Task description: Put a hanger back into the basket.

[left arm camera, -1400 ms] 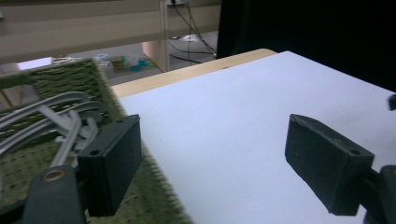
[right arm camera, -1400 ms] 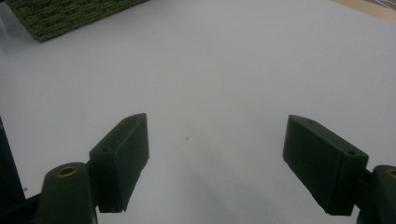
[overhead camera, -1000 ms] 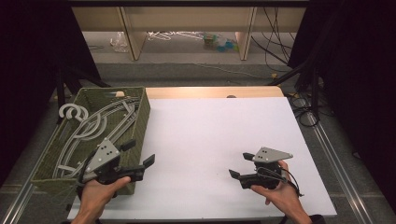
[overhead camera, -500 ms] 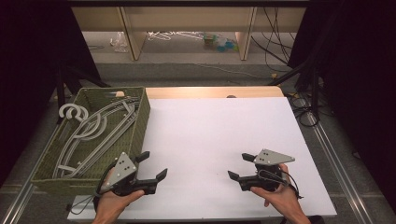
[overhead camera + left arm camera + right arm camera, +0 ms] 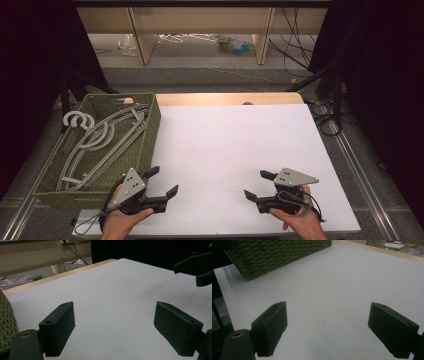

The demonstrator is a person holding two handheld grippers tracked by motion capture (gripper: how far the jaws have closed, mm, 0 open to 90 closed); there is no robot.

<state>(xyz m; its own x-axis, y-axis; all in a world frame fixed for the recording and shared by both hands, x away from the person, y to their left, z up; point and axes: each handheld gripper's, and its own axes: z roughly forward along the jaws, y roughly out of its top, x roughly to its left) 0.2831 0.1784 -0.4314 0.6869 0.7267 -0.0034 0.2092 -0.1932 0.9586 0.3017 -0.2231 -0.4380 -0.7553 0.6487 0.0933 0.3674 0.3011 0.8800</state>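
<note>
In the high view, the left gripper point(image 5: 164, 181) sits in the lower left of the frame, held in a hand point(image 5: 120, 222) that comes up from the bottom edge. Its jaws are spread wide with nothing between them, and they point toward the middle of the white table point(image 5: 230, 145). In the left gripper view the same two black jaws rise from the bottom corners with bare white surface between them.

The right gripper point(image 5: 256, 184) is in the lower right of the high view, gripped by the other hand point(image 5: 295, 222), its jaws pointing left toward the first gripper. They have just been opening and now stand wide apart, empty (the right gripper view shows plain tabletop between them). The two grippers face each other across a stretch of bare table, well apart.

The green woven basket point(image 5: 150, 130) lies along the left side of the high view, just beside the left gripper, whose grey plate sits near the basket's lower right corner. Inside it lie several light grey hangers point(image 5: 95, 142), their hooks curling toward the upper left of the basket. A corner of the basket shows at the left edge of the left gripper view, and its woven wall fills the upper left of the right gripper view.

Neither gripper touches the basket or the hangers.
</note>
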